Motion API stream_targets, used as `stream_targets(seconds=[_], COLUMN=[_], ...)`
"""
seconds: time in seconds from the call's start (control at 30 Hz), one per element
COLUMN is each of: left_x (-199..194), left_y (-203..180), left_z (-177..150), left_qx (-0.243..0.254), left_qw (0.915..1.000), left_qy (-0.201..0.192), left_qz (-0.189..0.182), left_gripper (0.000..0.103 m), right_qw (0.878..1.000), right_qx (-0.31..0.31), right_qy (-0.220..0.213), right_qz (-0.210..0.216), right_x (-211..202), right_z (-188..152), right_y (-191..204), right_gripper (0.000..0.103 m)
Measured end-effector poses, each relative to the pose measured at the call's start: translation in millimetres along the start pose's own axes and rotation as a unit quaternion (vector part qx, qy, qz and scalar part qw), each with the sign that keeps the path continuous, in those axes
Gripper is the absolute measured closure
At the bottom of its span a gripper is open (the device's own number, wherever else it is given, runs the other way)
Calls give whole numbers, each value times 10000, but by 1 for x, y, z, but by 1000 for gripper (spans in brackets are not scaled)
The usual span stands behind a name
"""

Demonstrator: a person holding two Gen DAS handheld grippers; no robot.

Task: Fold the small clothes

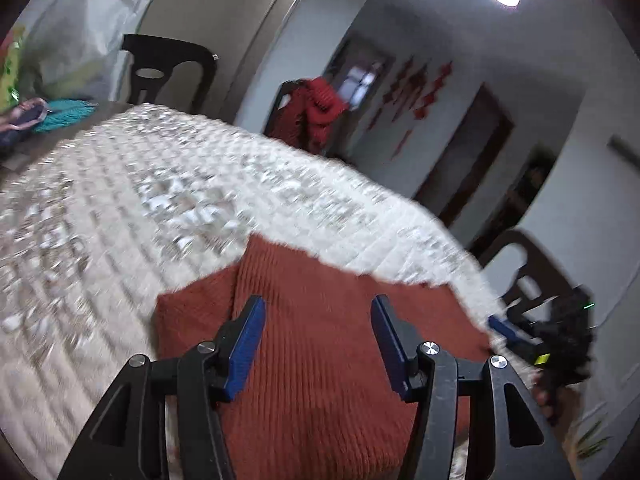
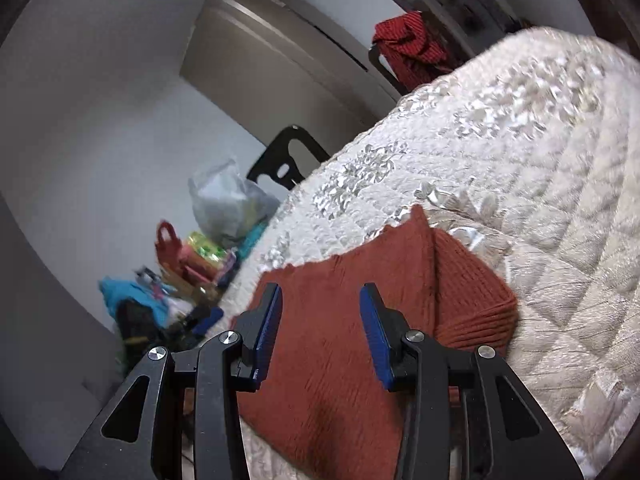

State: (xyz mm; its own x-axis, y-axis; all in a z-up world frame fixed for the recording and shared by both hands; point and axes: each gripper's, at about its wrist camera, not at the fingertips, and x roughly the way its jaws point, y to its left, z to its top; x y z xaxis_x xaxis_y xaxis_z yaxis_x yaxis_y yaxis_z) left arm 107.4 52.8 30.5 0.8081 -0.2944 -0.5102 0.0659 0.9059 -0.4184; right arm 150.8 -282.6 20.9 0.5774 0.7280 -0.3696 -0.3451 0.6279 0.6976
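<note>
Currently the rust knit garment (image 1: 320, 340) is lying on the quilted table cover (image 1: 120, 200), at the near edge where both grippers are working. It is looking partly folded: one panel is lying doubled over, with a crease ridge running away from the near edge toward the far side. Judging from both wrist views, its long axis is running roughly along that same near-to-far line, though blur is making the outline soft.

The left gripper (image 1: 318, 332) is hovering over the garment with fingers spread wide apart, gripping nothing. The right gripper (image 2: 320, 328) is doing the same, fingers apart, nothing between them. Its blue finger tip is also showing at the garment's right corner in the left view.

Key relation: the garment is sitting directly ahead of and below both grippers. The folded ridge and a lower flap are sitting right of centre in the right view, so the right hand is looking nearer to that side; the left is nearer the flat left portion. Whether either finger is touching the cloth, I cannot tell.

Around it: dark chairs (image 1: 168, 68) are standing at the far edges, a red garment (image 2: 408, 48) is draped over one, and bags and clutter (image 2: 208, 240) are piled beyond the left edge.
</note>
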Motion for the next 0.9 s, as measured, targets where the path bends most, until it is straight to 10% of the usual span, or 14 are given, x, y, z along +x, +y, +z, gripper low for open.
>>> stream_targets(seconds=[0.17, 0.4, 0.63, 0.9], left_x=[-6, 14, 20, 22], left_y=[-44, -73, -71, -74], left_z=[-24, -47, -50, -51], left_qx=[619, 1257, 1172, 1262], left_qw=[9969, 9845, 9826, 9802], left_qy=[255, 910, 1063, 1075], left_qz=[403, 815, 976, 1086], left_gripper=[45, 45, 44, 44], right_qw=[9913, 9283, 9469, 9362], right_qx=[-856, -2610, -1852, -1816], right_qy=[394, 1273, 1093, 802], right_qz=[-922, -2323, -2389, -2899], right_x=[14, 52, 38, 31], right_z=[-27, -77, -60, -61], right_y=[50, 101, 70, 79], right_gripper=[62, 62, 62, 62])
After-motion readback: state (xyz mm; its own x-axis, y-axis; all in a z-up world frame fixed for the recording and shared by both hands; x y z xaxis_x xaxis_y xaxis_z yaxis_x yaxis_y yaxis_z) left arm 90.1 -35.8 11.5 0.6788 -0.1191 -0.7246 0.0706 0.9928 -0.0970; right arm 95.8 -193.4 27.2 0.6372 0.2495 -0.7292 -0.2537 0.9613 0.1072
